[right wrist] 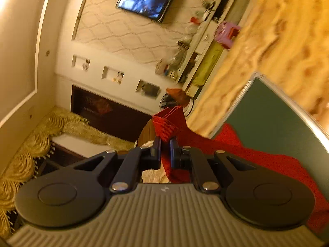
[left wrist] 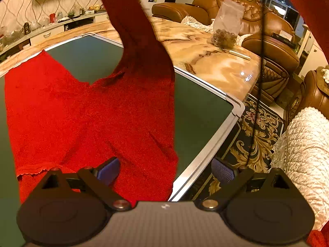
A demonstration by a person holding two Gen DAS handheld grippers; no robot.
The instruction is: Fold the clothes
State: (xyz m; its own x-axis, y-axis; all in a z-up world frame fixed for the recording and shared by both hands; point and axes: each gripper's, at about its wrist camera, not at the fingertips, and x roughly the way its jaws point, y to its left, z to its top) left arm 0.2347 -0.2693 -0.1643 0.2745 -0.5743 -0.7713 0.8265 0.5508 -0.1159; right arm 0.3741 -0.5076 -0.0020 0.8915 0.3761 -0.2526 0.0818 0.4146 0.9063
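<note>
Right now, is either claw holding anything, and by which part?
The right claw pinches the red sweater by its sleeve cuff. The left claw is open, holding nothing.

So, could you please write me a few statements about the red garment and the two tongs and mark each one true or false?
1. The right tongs are shut on a sleeve of the red garment. True.
2. The left tongs grip the garment's hem. False: their jaws stand wide apart, holding nothing.
3. The garment lies partly on a dark green board. True.
4. The clear bag sits on the green board. False: it stands on the marble-patterned table beyond the board.
5. The whole garment lies flat. False: the sleeve is lifted off the board.
</note>
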